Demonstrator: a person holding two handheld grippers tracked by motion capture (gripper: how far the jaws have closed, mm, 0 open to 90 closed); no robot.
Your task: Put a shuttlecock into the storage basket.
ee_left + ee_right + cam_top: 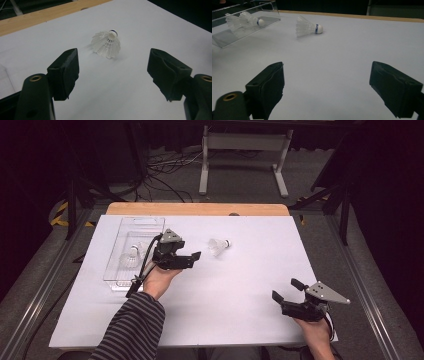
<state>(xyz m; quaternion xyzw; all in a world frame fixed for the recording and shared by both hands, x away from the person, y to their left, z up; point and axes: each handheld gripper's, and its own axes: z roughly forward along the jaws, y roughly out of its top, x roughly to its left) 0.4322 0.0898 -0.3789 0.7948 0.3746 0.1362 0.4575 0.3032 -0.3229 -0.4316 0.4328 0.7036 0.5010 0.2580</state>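
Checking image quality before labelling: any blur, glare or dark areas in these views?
High view: surroundings dark, white table evenly lit. Left gripper view: loose shuttlecock smeared at its left edge, jaws soft. Right gripper view: clear tray reflective, shuttlecock fairly sharp, jaws soft.

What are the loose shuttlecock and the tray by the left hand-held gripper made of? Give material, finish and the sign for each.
Shuttlecock: skirt looks like white moulded plastic, semi-translucent with lattice ribs; rounded white head with a blue band, possibly cork or foam.
Tray: clear hard plastic, probably acrylic, glossy; the table and another shuttlecock show through its walls.
Left hand-held gripper: matte black jaws, standing open.
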